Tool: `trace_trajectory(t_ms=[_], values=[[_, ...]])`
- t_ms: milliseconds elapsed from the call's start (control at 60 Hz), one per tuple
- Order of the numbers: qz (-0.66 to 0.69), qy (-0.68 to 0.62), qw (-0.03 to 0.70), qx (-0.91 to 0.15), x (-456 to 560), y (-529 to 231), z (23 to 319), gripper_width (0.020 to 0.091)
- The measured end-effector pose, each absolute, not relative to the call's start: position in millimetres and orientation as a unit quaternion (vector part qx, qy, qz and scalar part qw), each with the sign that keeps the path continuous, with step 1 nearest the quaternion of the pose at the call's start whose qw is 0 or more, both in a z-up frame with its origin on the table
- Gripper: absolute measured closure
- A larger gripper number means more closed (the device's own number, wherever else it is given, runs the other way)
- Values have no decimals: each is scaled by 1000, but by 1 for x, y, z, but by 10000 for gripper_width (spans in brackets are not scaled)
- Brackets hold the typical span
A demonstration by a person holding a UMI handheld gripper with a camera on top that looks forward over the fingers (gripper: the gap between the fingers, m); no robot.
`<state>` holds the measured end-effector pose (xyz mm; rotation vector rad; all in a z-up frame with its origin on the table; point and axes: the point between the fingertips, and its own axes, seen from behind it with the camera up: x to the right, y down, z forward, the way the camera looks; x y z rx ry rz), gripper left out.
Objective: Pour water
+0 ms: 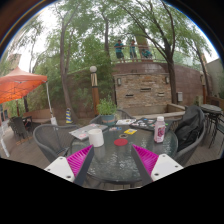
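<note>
A clear plastic bottle point(159, 129) with a pink label and pink cap stands upright at the right side of a round glass patio table point(112, 162). A white cup point(96, 136) stands at the table's left, beyond my left finger. A small red lid-like thing point(121, 142) lies between cup and bottle. My gripper point(112, 160) hovers over the near part of the table, open, with its magenta pads point(80, 158) wide apart and only bare glass between them. The bottle is ahead and to the right of my right finger.
Metal mesh chairs point(52, 140) ring the table, one with a dark bag point(188, 128) at the right. Papers point(84, 130) and a yellow item point(130, 131) lie at the table's far side. A brick wall point(142, 90), trees and an orange umbrella point(20, 84) stand beyond.
</note>
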<state>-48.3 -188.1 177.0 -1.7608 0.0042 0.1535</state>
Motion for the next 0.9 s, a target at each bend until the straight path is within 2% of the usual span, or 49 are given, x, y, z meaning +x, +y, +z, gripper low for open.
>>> trace_trajectory(t_ms=[267, 367, 617, 667, 900], values=[[39, -13, 642, -765, -20, -157, 164, 281], [33, -15, 649, -760, 12, -118, 152, 292], [-47, 74, 660, -746, 155, 0, 126, 275], [-59, 78, 653, -751, 172, 22, 114, 276], [-86, 88, 652, -748, 219, 110, 96, 277]])
